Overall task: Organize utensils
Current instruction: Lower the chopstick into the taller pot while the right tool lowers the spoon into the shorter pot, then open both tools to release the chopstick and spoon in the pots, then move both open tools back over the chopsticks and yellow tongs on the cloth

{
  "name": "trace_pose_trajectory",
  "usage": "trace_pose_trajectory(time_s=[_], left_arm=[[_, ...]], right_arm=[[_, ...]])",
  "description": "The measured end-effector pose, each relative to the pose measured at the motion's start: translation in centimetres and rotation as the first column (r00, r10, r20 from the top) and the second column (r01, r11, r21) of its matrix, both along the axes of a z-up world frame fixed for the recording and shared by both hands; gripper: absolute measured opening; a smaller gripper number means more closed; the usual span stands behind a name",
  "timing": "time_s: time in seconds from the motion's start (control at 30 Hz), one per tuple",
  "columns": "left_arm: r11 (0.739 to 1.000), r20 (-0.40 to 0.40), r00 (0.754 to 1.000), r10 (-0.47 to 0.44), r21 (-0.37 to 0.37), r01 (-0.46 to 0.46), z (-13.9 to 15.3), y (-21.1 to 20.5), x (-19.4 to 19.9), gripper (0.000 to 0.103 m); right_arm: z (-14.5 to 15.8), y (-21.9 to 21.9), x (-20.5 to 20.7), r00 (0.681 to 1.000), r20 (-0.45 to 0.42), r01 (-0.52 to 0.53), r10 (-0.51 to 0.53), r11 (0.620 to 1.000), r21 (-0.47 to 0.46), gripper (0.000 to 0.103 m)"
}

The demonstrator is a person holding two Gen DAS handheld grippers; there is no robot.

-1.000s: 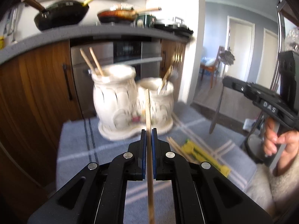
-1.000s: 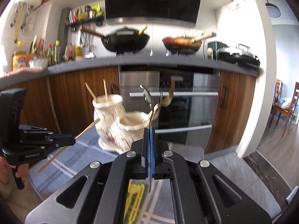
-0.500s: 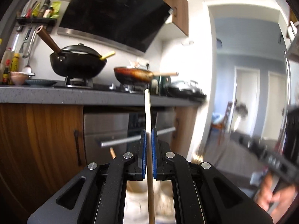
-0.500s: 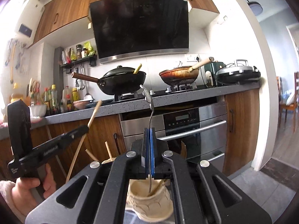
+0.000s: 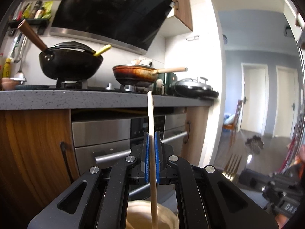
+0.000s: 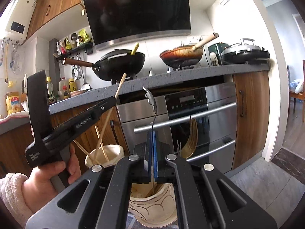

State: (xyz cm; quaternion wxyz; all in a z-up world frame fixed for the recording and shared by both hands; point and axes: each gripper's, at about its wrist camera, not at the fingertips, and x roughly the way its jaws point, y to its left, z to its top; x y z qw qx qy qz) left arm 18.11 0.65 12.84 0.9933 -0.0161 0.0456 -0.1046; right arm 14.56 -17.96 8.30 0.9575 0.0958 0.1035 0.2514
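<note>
Left gripper around upright chopstick

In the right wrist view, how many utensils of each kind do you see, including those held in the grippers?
Wooden chopsticks: 3, one in the left gripper, two in the left jar
Silver utensil: 1, in the right gripper
Gold fork: 1, standing beyond the right gripper
Total: 5
</note>
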Motion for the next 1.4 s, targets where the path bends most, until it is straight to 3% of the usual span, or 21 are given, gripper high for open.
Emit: trace_pose_trajectory(time_s=[0.23, 0.4, 0.6, 0.67, 0.77, 0.87, 1.0, 1.03, 1.17, 1.33, 1.4], left_arm=[[0.998, 0.004, 1.000, -0.025, 0.059, 0.025, -1.3, 0.1, -1.7, 0.006], [0.998, -0.014, 0.999, -0.034, 0.058, 0.035, -1.3, 0.7, -2.3, 0.006], [0.998, -0.020, 1.000, -0.020, 0.059, 0.022, -1.3, 0.9, -2.5, 0.016], [0.998, -0.020, 1.000, -0.016, 0.064, 0.018, -1.3, 0.8, -2.7, 0.027], [0.997, -0.018, 1.000, -0.014, 0.071, 0.015, -1.1, 0.7, -3.1, 0.033], [0.997, -0.021, 1.000, -0.016, 0.070, 0.018, -0.9, 0.7, -3.8, 0.037], [0.997, -0.034, 0.999, -0.008, 0.079, 0.011, -0.7, 0.7, -4.8, 0.042], [0.997, -0.038, 0.999, -0.004, 0.079, 0.007, -0.7, 0.8, -5.3, 0.053], [0.998, -0.041, 0.999, 0.001, 0.069, 0.002, -0.7, 1.1, -7.0, 0.071], [0.999, -0.060, 0.998, 0.004, 0.053, -0.001, -0.8, 1.5, -9.2, 0.081], [0.999, -0.077, 0.997, 0.006, 0.045, -0.003, -1.0, 1.7, -9.8, 0.090]], right_arm=[[-1.2, 0.2, 1.2, 0.997, -0.071, -0.032, 0.031, 0.999, -0.003, 0.001], [-2.2, 0.6, 2.1, 0.989, -0.135, -0.060, 0.060, 0.998, 0.002, 0.001], [-3.0, 1.5, 2.5, 0.985, -0.158, -0.069, 0.062, 0.997, -0.034, 0.001], [-3.2, 1.6, 2.5, 0.985, -0.158, -0.073, 0.066, 0.997, -0.039, 0.001], [-3.0, 1.6, 2.1, 0.988, -0.139, -0.077, 0.071, 0.996, -0.040, 0.004], [-2.5, 1.2, 1.6, 0.991, -0.113, -0.077, 0.073, 0.996, -0.036, 0.020], [-1.4, 0.5, 0.8, 0.994, -0.079, -0.081, 0.080, 0.997, -0.009, 0.033], [-1.1, 0.1, 0.5, 0.994, -0.068, -0.080, 0.080, 0.997, 0.002, 0.035], [0.2, -1.5, -0.4, 0.997, -0.039, -0.071, 0.072, 0.997, 0.040, 0.053], [1.5, -2.9, -2.2, 0.998, -0.010, -0.058, 0.059, 0.997, 0.050, 0.078], [1.8, -3.4, -2.7, 0.998, -0.006, -0.059, 0.060, 0.997, 0.053, 0.090]])
